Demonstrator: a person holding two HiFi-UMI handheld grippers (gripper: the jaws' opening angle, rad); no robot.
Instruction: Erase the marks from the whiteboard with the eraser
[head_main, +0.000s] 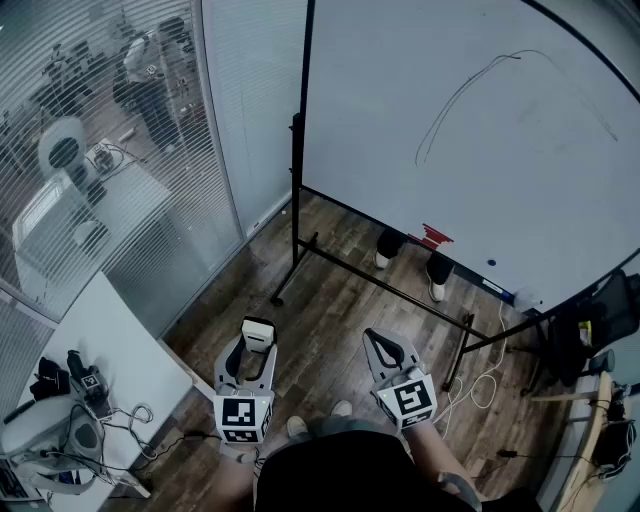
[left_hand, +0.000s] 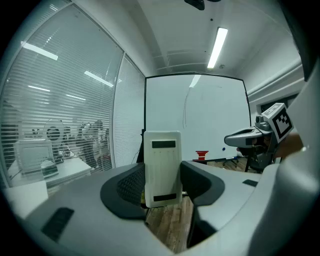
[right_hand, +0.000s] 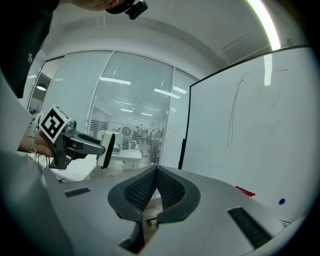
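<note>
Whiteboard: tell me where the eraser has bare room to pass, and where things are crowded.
Bare: the whiteboard left of the curved marker line, up to its black frame, and under the line down to the red item on the ledge. The wood floor before the stand is open. Crowded: the white table, with cables and gear.

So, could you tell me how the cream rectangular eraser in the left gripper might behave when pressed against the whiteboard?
Probably stiff: the cream rectangular eraser stands straight between the left gripper's jaws, unbent. Likely light for its size: it sits upright in that clamp without sagging.
</note>
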